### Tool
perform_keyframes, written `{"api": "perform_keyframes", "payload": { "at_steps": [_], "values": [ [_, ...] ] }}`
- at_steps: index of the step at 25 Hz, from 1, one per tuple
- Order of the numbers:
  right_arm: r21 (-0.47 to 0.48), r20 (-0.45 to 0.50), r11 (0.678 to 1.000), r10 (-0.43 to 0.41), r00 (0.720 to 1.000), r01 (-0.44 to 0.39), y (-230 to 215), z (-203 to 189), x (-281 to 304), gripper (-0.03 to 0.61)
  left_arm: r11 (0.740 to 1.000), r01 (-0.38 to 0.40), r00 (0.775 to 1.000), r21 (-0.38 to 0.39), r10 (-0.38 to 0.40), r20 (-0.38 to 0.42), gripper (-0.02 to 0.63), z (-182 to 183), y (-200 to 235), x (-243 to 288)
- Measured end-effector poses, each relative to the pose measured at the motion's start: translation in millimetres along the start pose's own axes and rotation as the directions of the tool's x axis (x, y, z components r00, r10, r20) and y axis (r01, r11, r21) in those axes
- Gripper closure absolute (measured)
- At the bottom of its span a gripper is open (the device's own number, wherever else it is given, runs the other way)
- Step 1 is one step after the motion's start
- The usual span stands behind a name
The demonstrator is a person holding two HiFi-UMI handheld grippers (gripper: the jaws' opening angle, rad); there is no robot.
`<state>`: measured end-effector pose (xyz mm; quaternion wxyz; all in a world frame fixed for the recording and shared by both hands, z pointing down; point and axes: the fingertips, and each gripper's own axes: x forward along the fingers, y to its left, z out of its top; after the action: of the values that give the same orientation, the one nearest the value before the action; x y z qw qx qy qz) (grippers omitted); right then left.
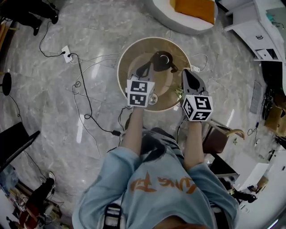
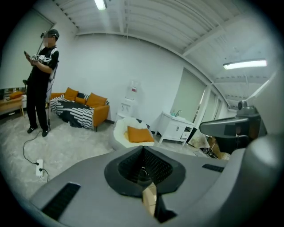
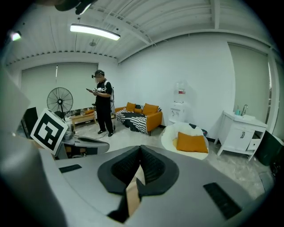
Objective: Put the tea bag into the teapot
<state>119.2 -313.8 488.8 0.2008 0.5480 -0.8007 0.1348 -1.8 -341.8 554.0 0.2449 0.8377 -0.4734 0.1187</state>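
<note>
A dark teapot (image 1: 162,60) stands near the middle of the round wooden table (image 1: 124,57). My left gripper (image 1: 144,71) (image 2: 142,154) hovers just left of the teapot, its jaws shut with nothing between them. My right gripper (image 1: 187,77) (image 3: 140,162) is over the table's right rim, also shut and empty. A small pale green scrap (image 1: 179,92), perhaps the tea bag, lies by the table's near right edge between the two grippers. Both gripper views look level across the room and show neither teapot nor table.
A small round cup (image 1: 153,99) sits at the table's near edge. Cables and a power strip (image 1: 66,53) trail over the marble floor at left. A white seat with an orange cushion (image 1: 194,9) lies beyond the table. A person (image 3: 104,102) stands by an orange sofa (image 3: 142,116).
</note>
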Motion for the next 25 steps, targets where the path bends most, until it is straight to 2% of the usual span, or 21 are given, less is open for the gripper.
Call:
{"api": "perform_keyframes", "payload": {
  "at_steps": [5, 9, 12, 17, 21, 25],
  "values": [
    [0.026, -0.035, 1.0, 0.012, 0.999, -0.011, -8.6, -15.6, 19.9, 0.565, 0.999, 0.046, 0.998, -0.028, -0.047, -0.044, 0.588, -12.9, -17.7, 31.2],
    [0.058, -0.067, 0.997, 0.048, 0.997, -0.044, -17.9, -35.0, 29.3, 0.565, 0.998, 0.041, 0.997, -0.038, -0.043, -0.058, 0.588, -17.8, -28.5, 46.6],
    [0.075, -0.099, 0.994, 0.086, 0.991, -0.079, -28.2, -53.9, 33.3, 0.565, 0.999, 0.001, 0.998, -0.04, -0.004, -0.068, 0.588, -21.4, -29.4, 52.2],
    [0.093, -0.159, 0.982, 0.178, 0.971, -0.165, -22.4, -78.7, 61.9, 0.565, 0.995, -0.085, 0.991, -0.057, 0.079, -0.106, 0.588, -26.8, -2.0, 58.0],
    [0.099, -0.186, 0.971, 0.232, 0.955, -0.217, -18.2, -87.8, 90.4, 0.565, 0.989, -0.12, 0.989, -0.084, 0.112, -0.1, 0.588, -27.5, 9.6, 63.3],
    [0.113, -0.216, 0.96, 0.275, 0.937, -0.256, -21.8, -103.1, 109.5, 0.565, 0.984, -0.145, 0.981, -0.107, 0.128, -0.146, 0.588, -40.0, 7.9, 75.5]
  ]
}}
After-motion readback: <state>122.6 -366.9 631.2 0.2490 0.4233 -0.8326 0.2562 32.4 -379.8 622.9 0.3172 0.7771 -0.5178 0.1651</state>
